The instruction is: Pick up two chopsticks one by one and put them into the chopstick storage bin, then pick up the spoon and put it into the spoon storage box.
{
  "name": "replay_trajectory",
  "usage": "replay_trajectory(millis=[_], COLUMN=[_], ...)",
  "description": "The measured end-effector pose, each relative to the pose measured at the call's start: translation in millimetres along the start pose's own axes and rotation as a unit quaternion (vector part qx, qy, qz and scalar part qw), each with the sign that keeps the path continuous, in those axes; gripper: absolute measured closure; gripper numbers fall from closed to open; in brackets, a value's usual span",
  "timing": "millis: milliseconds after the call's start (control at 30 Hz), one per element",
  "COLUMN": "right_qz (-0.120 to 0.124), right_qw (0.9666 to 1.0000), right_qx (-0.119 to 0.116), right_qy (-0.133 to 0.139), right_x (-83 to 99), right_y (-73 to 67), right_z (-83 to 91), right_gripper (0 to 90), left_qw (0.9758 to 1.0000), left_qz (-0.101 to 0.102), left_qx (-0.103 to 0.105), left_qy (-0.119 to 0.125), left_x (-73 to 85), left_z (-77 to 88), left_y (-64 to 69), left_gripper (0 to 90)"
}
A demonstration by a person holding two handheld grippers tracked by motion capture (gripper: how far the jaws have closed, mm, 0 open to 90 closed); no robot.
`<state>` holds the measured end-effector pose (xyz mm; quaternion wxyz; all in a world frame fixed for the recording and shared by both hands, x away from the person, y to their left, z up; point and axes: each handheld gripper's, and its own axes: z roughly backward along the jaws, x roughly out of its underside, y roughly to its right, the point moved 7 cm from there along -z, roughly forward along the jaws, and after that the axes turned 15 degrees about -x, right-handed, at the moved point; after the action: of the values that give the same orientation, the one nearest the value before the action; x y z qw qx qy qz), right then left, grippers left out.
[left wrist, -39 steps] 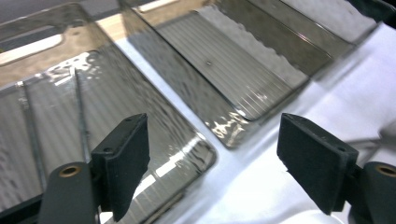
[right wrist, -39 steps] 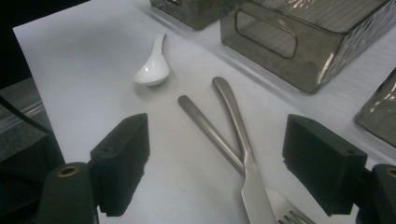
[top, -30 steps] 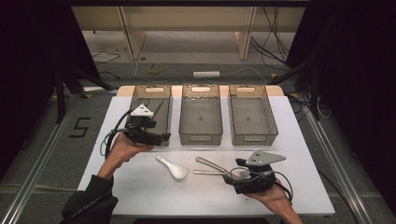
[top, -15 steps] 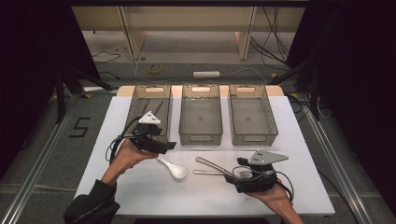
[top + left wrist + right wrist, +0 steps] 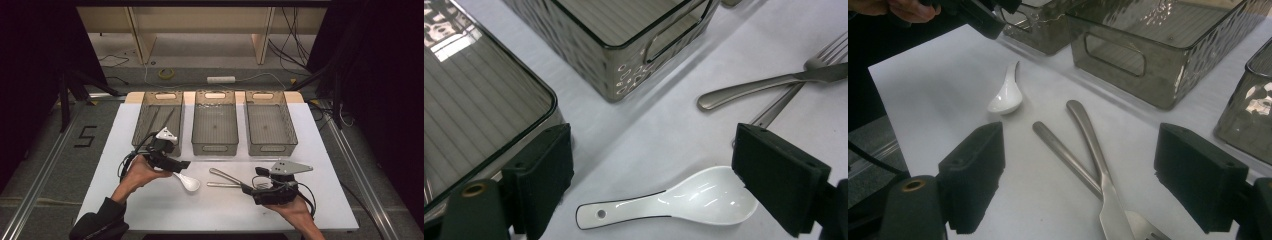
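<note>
**Left claw spread over the white spoon**

The left claw, held in the person's left hand, hangs low over the white tabletop, just in front of the left of three smoked-plastic bins. Its jaws have just been opening and stand wide; seen in the left gripper view, the white ceramic soup spoon lies flat on the tabletop between them, bowl toward the right-hand pad and handle toward the left-hand one, neither pad pressing on it. In the high view the spoon lies just right of that claw's tip.

The right claw, in the right hand, rests near the front right of the tabletop, jaws likewise spread with nothing gripped. Ahead of it lie a steel knife and a steel fork, their handles crossing in a narrow V. The middle bin and right bin stand behind the cutlery.
</note>
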<state>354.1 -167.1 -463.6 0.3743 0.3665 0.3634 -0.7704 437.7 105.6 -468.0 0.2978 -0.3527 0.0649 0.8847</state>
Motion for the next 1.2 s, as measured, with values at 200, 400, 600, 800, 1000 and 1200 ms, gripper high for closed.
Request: replay_trajectory(millis=[200, 400, 600, 800, 1000, 1200], right_qz=[0.001, 0.001, 0.000, 0.001, 0.002, 0.002], right_qw=[1.0000, 1.0000, 1.0000, 1.0000, 1.0000, 1.0000], right_qx=[-0.002, 0.000, -0.001, -0.001, 0.000, 0.001], right_qy=[0.001, -0.001, -0.002, -0.004, -0.006, -0.009], right_x=[0.4, 0.7, 0.8, 1.4, 1.7, 2.5], right_y=[0.2, 0.9, 0.5, 0.8, 1.0, 1.4], right_z=[-0.1, -0.3, -1.6, -1.9, -2.0, -3.3], right_gripper=[21.4, 21.5, 21.5, 21.6, 21.7, 21.7], left_qw=[0.9996, 0.9989, 0.9986, 0.9987, 0.9979, 0.9966], left_qz=[0.003, 0.001, 0.003, 0.005, -0.012, -0.020], left_qx=[-0.019, -0.030, -0.035, -0.035, -0.042, -0.044], left_qy=[-0.020, -0.037, -0.040, -0.036, -0.049, -0.067], left_x=[5.1, 10.2, 12.0, 12.4, 18.9, 27.0], left_z=[-4.7, -11.2, -13.2, -15.0, -25.5, -39.3], left_y=[-3.1, -2.2, -2.8, -4.0, -2.7, -4.7], left_gripper=[20.2, 27.2, 40.3, 66.7, 85.7, 88.6])
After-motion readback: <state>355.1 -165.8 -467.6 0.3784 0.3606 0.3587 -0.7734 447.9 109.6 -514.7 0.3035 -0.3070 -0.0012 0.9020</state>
